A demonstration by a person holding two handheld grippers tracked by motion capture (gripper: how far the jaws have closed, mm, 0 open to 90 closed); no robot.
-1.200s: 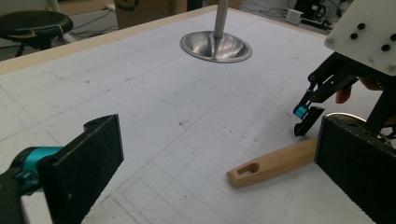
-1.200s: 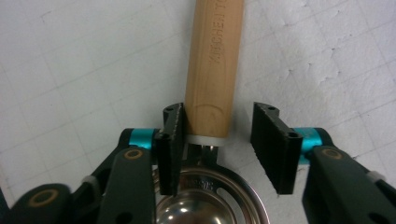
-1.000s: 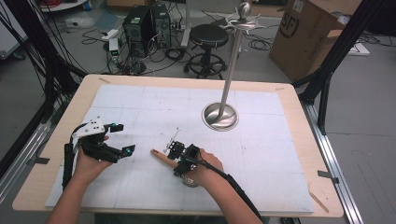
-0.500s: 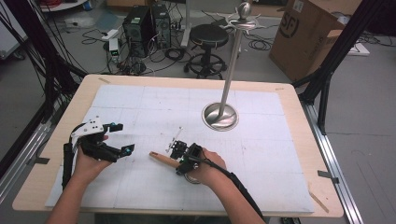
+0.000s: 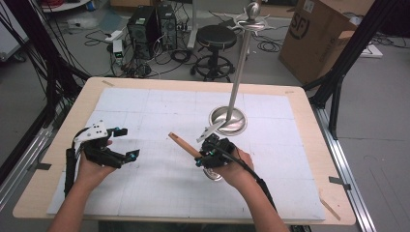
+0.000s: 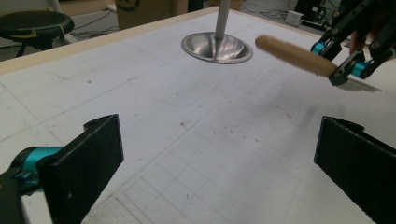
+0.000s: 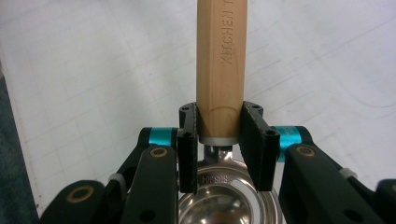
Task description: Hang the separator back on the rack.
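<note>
My right gripper [image 5: 202, 155] is shut on a kitchen utensil with a light wooden handle [image 5: 183, 144] and a round metal head [image 5: 213, 175]. It holds the utensil off the white mat, in front of the stand's base. In the right gripper view the pads [image 7: 187, 135] clamp the handle [image 7: 220, 60] just above its metal collar, and the shiny head [image 7: 229, 200] lies below the jaws. My left gripper [image 5: 126, 143] hovers at the mat's left, open, with nothing between its jaws. In the left gripper view [image 6: 219, 154] the handle [image 6: 292, 54] and the right gripper [image 6: 343, 63] show at upper right.
A tall metal stand [image 5: 239, 72] rises from a round dished base [image 5: 228, 121] at the middle back of the mat, with hooks at its top [image 5: 251, 19]. The wooden table edge [image 5: 333, 159] frames the white gridded mat [image 5: 159, 193]. A stool, computers and a cardboard box stand beyond the table.
My right gripper has risen and moved right, toward the stand's base, carrying the utensil off the mat. The left gripper has kept still.
</note>
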